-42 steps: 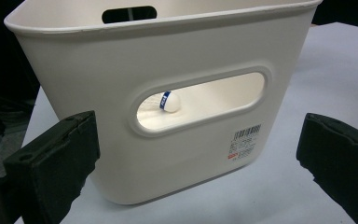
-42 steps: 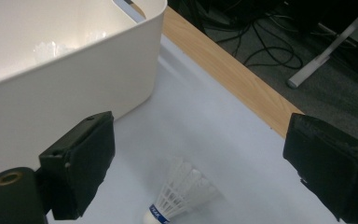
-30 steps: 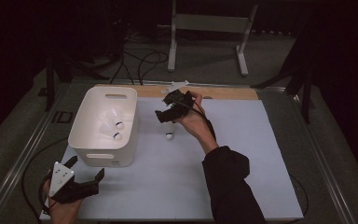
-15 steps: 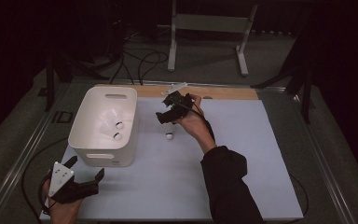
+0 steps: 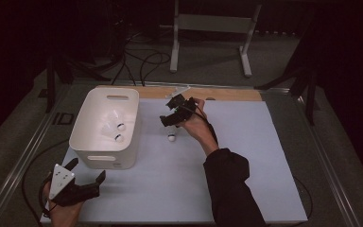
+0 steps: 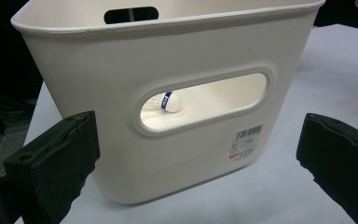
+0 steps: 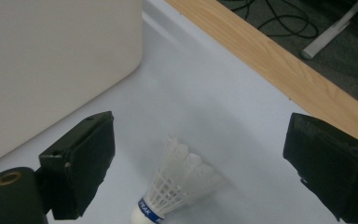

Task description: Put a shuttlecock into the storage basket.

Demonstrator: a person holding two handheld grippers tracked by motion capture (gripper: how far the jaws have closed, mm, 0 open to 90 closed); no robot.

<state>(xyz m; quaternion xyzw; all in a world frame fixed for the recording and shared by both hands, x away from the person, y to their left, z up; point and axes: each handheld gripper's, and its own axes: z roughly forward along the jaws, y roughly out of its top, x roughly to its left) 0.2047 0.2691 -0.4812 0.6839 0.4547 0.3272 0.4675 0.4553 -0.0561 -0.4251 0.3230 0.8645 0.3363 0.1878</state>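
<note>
The right gripper (image 5: 170, 118) is hovering over the far middle of the counter (image 5: 264, 156), its fingers (image 7: 79, 168) spread wide and holding nothing. Just below them a white shuttlecock (image 7: 177, 186) is lying on the pale sheet, its cork base with a blue band pointing toward the near edge; in the high view it (image 5: 171, 137) is sitting just beside the right wall of the white bin (image 5: 92, 156), not touching it. The bin is standing toward the far left corner, and two more shuttlecocks (image 5: 119, 132) are resting inside it, one (image 6: 170, 101) showing through the handle slot in the left gripper view. The left gripper (image 5: 73, 182) is waiting at the near left corner, facing the bin's near wall, its fingers (image 6: 56, 172) also spread apart and empty.
</note>
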